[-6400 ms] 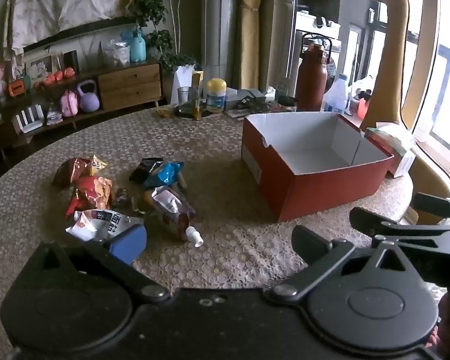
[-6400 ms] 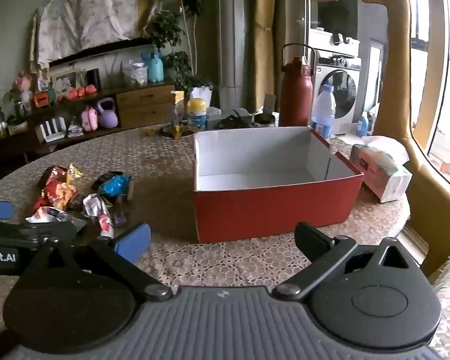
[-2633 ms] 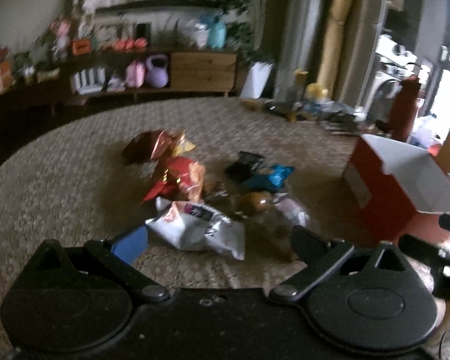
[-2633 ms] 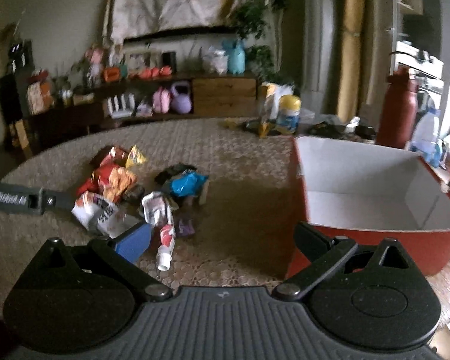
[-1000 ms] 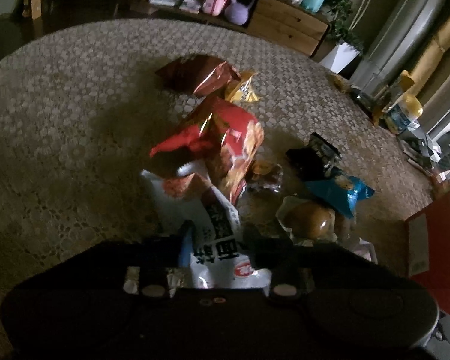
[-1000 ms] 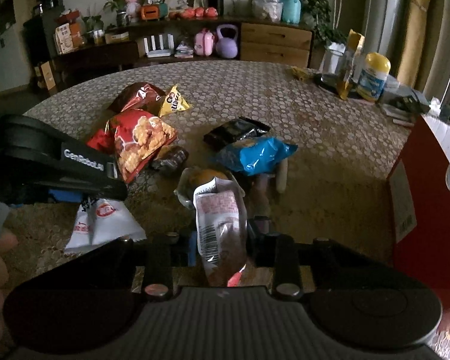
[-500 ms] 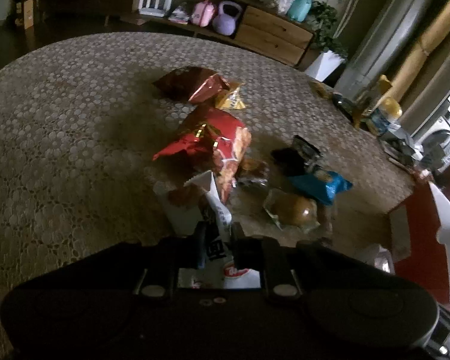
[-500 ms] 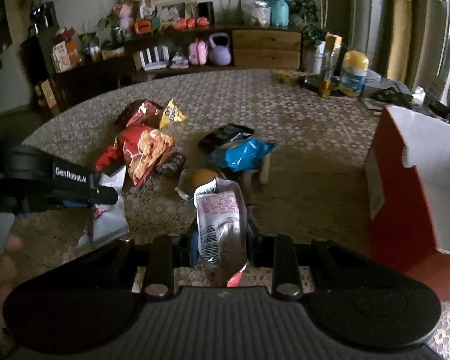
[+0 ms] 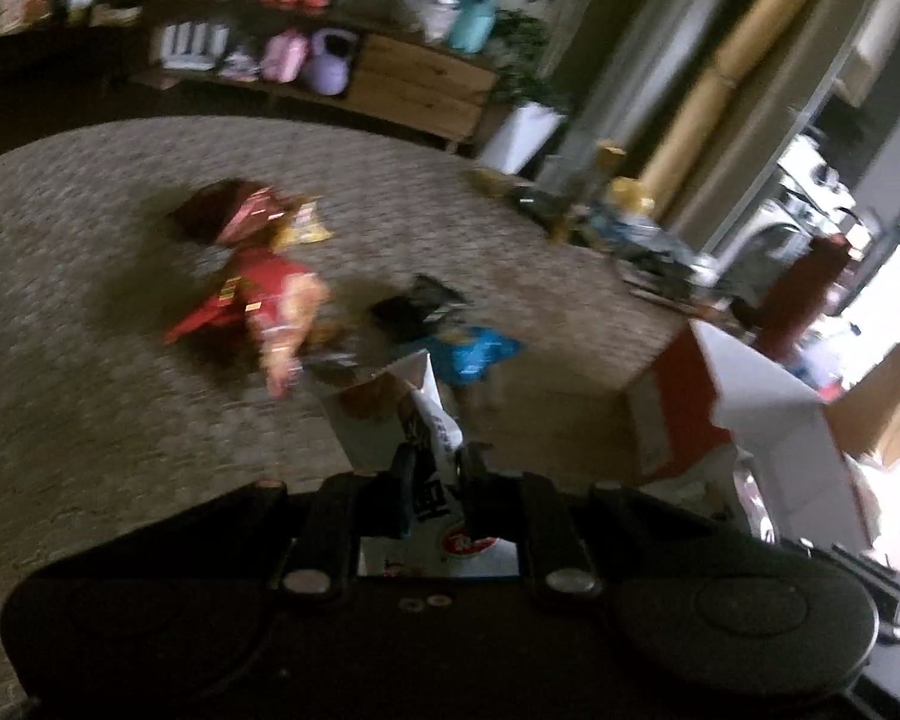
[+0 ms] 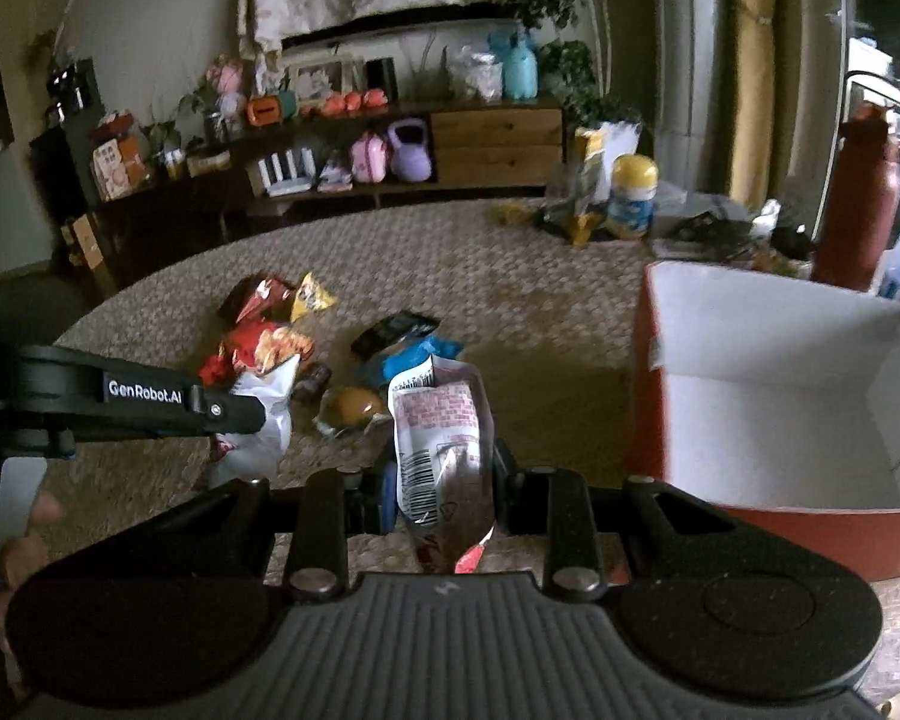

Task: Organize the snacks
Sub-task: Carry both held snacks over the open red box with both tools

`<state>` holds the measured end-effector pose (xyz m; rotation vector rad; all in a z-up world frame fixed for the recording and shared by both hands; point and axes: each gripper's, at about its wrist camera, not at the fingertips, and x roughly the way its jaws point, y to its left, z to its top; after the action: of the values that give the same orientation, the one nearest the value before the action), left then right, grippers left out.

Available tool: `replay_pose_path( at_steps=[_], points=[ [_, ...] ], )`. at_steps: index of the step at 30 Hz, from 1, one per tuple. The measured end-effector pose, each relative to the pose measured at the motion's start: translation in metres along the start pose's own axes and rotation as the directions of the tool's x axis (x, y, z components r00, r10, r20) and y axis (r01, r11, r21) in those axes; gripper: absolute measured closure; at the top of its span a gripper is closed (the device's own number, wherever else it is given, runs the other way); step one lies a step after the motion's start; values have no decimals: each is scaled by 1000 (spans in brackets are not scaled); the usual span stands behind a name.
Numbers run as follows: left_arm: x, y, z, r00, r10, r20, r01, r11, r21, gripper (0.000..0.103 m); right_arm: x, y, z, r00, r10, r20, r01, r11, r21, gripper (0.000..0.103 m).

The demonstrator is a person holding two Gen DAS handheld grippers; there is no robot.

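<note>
My right gripper (image 10: pixel 441 483) pinches a spouted pouch (image 10: pixel 441 450); my left gripper (image 9: pixel 435 480) is clamped on a white snack bag (image 9: pixel 411 420), both lifted clear of the table (image 10: pixel 510 276). Next, I judge: carry both to the red box (image 10: pixel 768 396) and drop them inside.
</note>
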<state>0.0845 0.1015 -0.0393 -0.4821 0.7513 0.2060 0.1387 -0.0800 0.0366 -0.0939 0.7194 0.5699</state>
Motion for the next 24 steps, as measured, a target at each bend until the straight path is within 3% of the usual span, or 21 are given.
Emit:
replay_pose_path(
  at_steps=[14,24],
  points=[
    [7,-98,15,986,-162,-24,164,972,168,92,-30,-84,20,992,-120,41,116,989,91,75],
    [42,-197,23,969,-244,-50,245,901,359,93,-24,-167,27,962,-272,28,264,950,167,75]
  ],
)
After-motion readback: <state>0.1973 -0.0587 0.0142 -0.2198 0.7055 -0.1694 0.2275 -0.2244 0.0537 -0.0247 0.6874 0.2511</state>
